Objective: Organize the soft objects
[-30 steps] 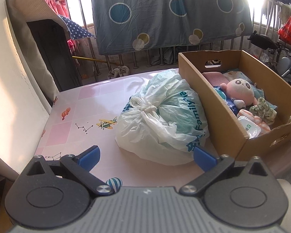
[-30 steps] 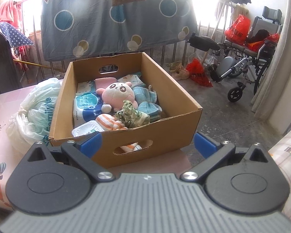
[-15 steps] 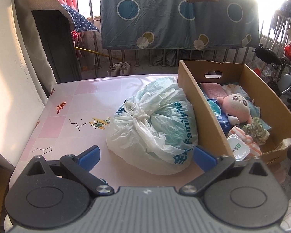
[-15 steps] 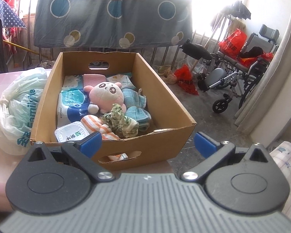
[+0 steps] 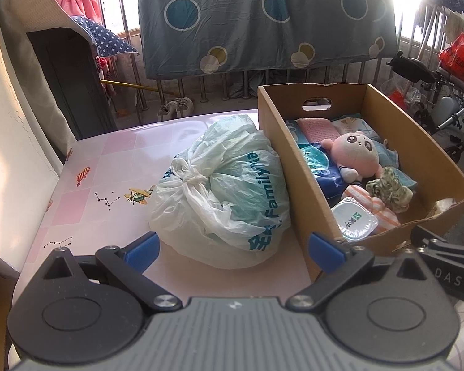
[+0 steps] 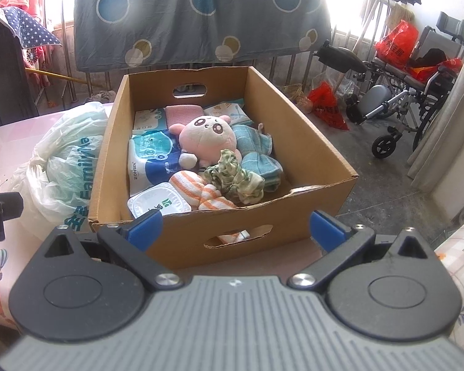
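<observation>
— What sits ahead of your jaws?

— Both pairs stand wide apart and hold nothing. Ahead of my left gripper (image 5: 233,249) lies a knotted plastic bag (image 5: 229,191) on the pink desk (image 5: 114,167), touching the left wall of the cardboard box (image 6: 309,142). Straight ahead of my right gripper (image 6: 235,225), inside the box, lie a pink plush toy (image 6: 208,139), a green scrunchie (image 6: 232,176), a striped cloth (image 6: 198,193), blue cloths (image 6: 256,154) and tissue packs (image 6: 151,160).

— How will they handle?

— Light and squashy, I judge. The plush gives under pressure, so I'd close on its round head. The bag is slippery and shapeless; its knot (image 5: 187,174) looks like the surest hold. The cloths will droop, so I'd pinch a thick fold.
</observation>
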`<action>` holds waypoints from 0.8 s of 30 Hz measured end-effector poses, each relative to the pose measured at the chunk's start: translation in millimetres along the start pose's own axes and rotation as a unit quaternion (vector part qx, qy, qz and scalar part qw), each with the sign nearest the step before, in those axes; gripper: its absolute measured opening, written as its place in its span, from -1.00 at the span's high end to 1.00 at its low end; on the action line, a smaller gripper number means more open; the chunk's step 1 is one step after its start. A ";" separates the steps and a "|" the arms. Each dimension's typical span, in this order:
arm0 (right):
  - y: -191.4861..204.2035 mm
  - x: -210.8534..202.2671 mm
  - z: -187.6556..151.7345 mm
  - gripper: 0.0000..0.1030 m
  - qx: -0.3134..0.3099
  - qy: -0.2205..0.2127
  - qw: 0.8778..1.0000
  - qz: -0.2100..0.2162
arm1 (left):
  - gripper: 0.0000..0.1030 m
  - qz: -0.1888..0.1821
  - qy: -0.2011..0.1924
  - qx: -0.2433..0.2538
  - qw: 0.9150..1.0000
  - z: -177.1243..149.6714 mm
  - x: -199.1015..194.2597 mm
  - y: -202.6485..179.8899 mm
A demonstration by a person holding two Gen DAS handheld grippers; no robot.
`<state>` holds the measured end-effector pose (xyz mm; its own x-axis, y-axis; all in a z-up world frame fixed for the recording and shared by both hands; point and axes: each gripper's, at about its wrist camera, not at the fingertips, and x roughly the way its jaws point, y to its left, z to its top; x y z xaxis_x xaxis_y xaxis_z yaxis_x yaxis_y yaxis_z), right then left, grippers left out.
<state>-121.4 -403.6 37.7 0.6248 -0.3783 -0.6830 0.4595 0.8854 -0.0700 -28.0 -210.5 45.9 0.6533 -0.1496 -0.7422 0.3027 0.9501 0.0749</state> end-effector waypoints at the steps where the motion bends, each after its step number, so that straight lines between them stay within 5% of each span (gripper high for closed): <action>1: -0.3 0.1 -0.1 -0.98 0.004 0.002 1.000 0.003 | -1.00 0.001 0.000 0.002 1.000 0.0 0.0 -1.0; 24: -5.9 0.3 -1.6 -0.98 -0.002 0.000 1.000 -0.008 | -1.00 0.002 0.020 -0.001 1.000 -2.5 5.6 2.5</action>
<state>-124.9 -408.5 36.8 0.6179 -0.3917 -0.6817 0.4660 0.8808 -0.0836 -25.3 -208.4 40.2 0.6259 -0.1348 -0.7682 0.2994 0.9510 0.0770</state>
